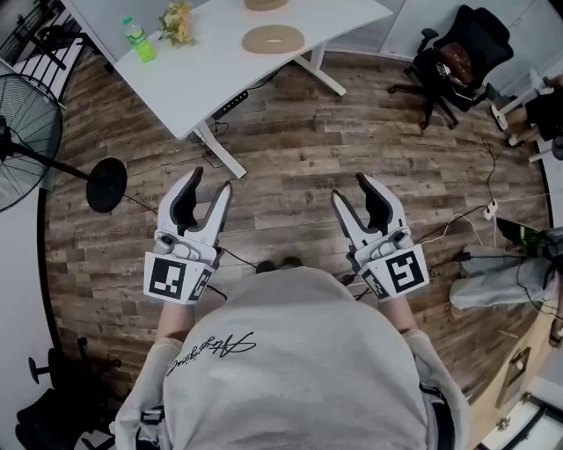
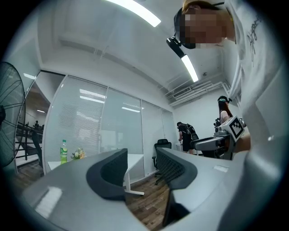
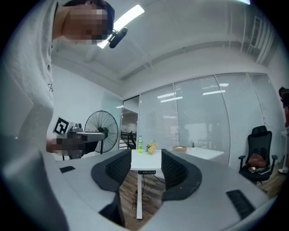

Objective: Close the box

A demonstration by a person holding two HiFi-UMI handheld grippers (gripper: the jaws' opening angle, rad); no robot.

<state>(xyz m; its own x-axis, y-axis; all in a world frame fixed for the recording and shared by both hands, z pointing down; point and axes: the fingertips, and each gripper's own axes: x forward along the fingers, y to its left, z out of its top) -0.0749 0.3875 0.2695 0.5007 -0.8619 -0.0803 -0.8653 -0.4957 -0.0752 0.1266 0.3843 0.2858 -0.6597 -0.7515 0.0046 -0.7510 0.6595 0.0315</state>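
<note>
Both grippers are held level over the wooden floor, a good way short of the white table [image 1: 207,75]. My left gripper [image 1: 211,181] is open with nothing between its jaws; in the left gripper view [image 2: 141,155] only floor and a table leg show through the gap. My right gripper [image 1: 350,187] is likewise open and empty, and the right gripper view [image 3: 146,158] looks through the gap at the table. A low tan box [image 3: 179,148] sits on that table; from the head view it is a tan oval shape [image 1: 274,39], with a second one [image 1: 265,4] behind it.
A green bottle [image 1: 139,39] and a small bunch of flowers [image 1: 176,22] stand on the table's left end. A standing fan [image 1: 26,132] is at the left, a black office chair [image 1: 457,57] at the back right, and cables [image 1: 466,220] run over the floor.
</note>
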